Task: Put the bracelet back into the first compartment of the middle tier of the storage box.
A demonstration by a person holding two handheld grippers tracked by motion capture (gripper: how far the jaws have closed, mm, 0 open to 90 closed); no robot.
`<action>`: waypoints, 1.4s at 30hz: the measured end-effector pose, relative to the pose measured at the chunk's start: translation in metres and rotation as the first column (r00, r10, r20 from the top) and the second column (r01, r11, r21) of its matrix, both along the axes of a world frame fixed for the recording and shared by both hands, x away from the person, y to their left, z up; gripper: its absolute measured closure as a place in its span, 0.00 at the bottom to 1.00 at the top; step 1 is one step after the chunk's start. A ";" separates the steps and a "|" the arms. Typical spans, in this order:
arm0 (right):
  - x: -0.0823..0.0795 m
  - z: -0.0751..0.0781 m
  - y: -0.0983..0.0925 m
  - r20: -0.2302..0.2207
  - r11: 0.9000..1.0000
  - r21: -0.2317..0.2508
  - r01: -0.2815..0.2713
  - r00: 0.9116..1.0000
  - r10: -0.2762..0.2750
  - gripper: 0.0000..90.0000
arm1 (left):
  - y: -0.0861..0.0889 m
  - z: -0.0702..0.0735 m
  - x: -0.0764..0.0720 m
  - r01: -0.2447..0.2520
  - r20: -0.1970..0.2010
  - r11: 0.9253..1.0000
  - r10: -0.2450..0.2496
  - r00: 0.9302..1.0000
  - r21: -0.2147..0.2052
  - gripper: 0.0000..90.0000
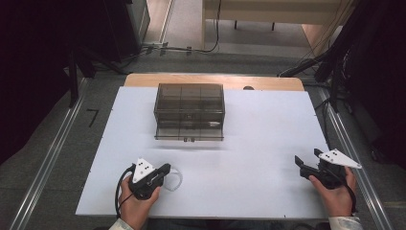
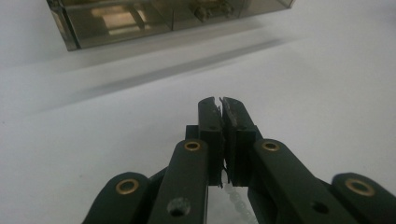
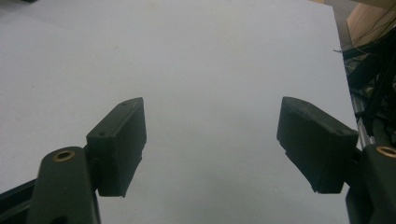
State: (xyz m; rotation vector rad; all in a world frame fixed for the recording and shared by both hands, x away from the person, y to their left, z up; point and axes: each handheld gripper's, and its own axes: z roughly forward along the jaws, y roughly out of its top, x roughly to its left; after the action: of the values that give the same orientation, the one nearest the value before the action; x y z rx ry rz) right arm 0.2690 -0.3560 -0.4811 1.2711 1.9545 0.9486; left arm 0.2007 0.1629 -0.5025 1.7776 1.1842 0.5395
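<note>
I held my left gripper (image 1: 165, 168) low over the near left part of the white table (image 1: 258, 139), and its jaws were pressed together on something thin and clear — a pale, see-through string of small beads or links (image 2: 236, 200) that hung down beneath the pads in the left gripper view. From the high view the same clear thing (image 1: 175, 179) lay in a loose loop on the table just beside the jaw tips, toward my right; what exactly it was I could not make out. My left hand (image 1: 136, 203) wrapped the gripper's body, with its cable curving round on the outer side. My right gripper (image 1: 306, 160) rested near the right edge of the table, well apart from the left one, its jaws spread wide with nothing between them — the right gripper view showed bare white surface between the two black pads (image 3: 119, 140). My right hand (image 1: 337, 191) gripped it from behind. Farther across the table, toward the middle and well beyond both grippers, stood a smoky, translucent plastic drawer box (image 1: 189, 111) with several compartments; in the left gripper view its lower front edge (image 2: 140, 21) sat ahead of the closed jaws, apart from them.
</note>
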 end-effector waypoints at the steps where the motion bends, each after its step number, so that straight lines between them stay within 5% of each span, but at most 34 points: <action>1: 0.000 0.000 0.000 0.000 1.000 0.000 0.000 1.000 0.000 0.25 | 0.000 0.001 -0.001 -0.007 0.009 1.000 0.007 1.000 -0.008 0.98; 42: 0.002 -0.002 0.003 -0.008 1.000 -0.022 -0.007 1.000 0.007 0.25 | 0.007 0.019 0.016 -0.065 0.135 0.998 0.064 0.989 0.008 0.98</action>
State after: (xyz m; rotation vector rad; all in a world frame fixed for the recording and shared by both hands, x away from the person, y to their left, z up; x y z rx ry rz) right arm 0.2715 -0.3530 -0.4831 1.2585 1.9714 0.9246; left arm 0.2168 0.1699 -0.4834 1.6899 1.1491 0.6956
